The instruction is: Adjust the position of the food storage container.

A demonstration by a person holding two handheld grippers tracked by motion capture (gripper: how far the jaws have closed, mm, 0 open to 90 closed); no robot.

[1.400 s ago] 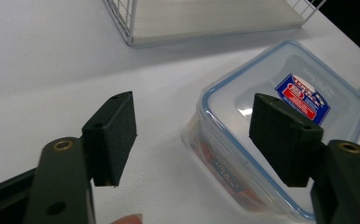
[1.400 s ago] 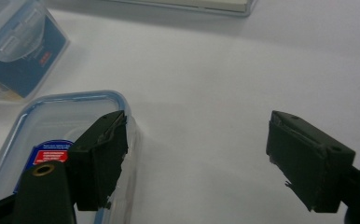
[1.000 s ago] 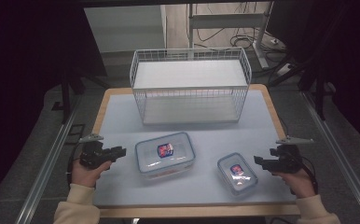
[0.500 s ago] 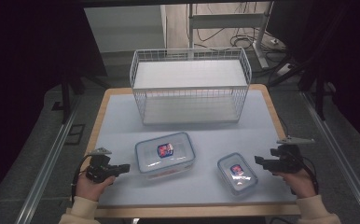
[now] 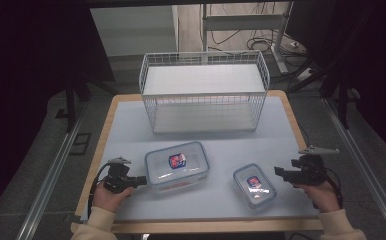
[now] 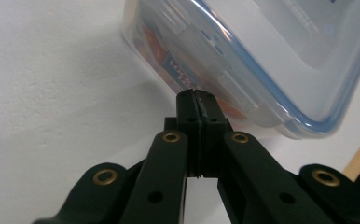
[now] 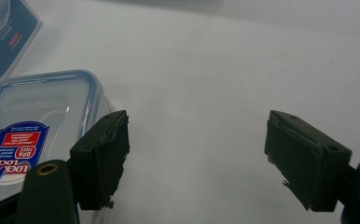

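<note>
Jaws of the left gripper point(image 6: 197, 95) had just closed together, empty, tips just beside the large clear blue-rimmed plastic container point(image 5: 177, 165) on the pale counter point(image 5: 131, 125). Right gripper point(image 7: 197, 158) stood with jaws apart beside the small clear lidded container point(image 5: 254, 185).

I see two clear boxes with blue-rimmed lids: the big box point(image 5: 177, 166) and the small box point(image 5: 254, 185), each with a red-and-blue label. Both grippers, left point(image 5: 140, 180) and right point(image 5: 277, 171), are black. The basket point(image 5: 204, 93) is white wire, the counter point(image 5: 131, 125) pale blue with a wood edge.
</note>
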